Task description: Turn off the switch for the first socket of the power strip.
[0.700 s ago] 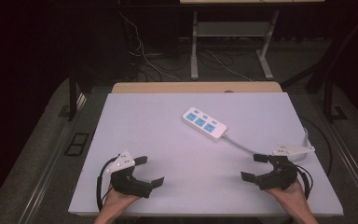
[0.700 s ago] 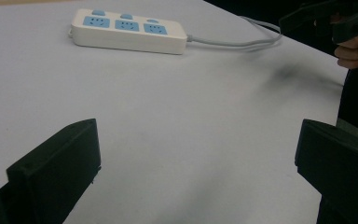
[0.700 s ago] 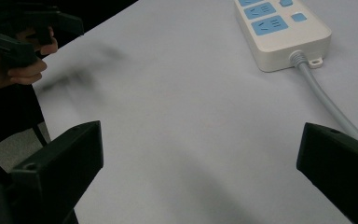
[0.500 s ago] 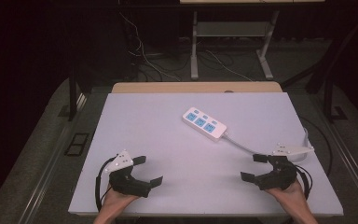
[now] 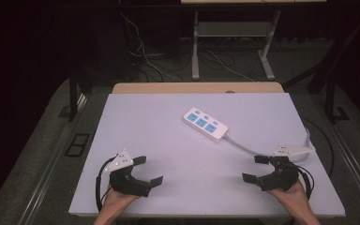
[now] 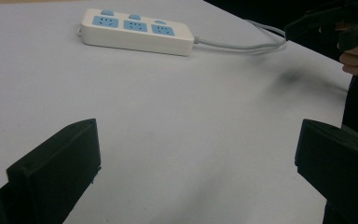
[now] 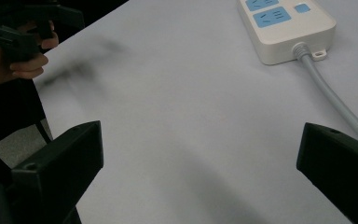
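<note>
A big flat white table (image 5: 168,140) sits in a dark room. On it lies a long white plastic power strip with blue sockets (image 5: 206,124). It rests a little right of the middle, toward the far side, turned at a slant. A grey round cord (image 5: 248,147) comes out of its right end and runs across the table toward the near right, past the right edge by the right gripper.

The black two-jaw left gripper (image 5: 147,170) is at the near left of the table. A hand (image 5: 115,201) holds it from the near edge. Its jaws are spread wide apart and nothing is between them. A small grey three-cornered plate sits on top of it, and a black cable loops off its left side. In the left gripper view, the two black jaws stand far apart over bare table, and the power strip (image 6: 136,31) lies well ahead of them, with its cord (image 6: 242,44) going off to the right.

The black two-jaw right gripper (image 5: 257,168) is at the near right of the table. Another hand (image 5: 293,199) holds it from the near edge. Its jaws are spread wide too, and they pinch nothing. In the right gripper view, the jaws are far apart over the white top. The cord end of the power strip (image 7: 286,28) is ahead and to the right, and the cord (image 7: 331,98) runs down near the right jaw.

Both grippers are well apart from the power strip and from each other.

Behind the table, a light brown wooden board (image 5: 197,87) lies along its far edge. Farther back, wires (image 5: 145,56) lie on the grey floor.
</note>
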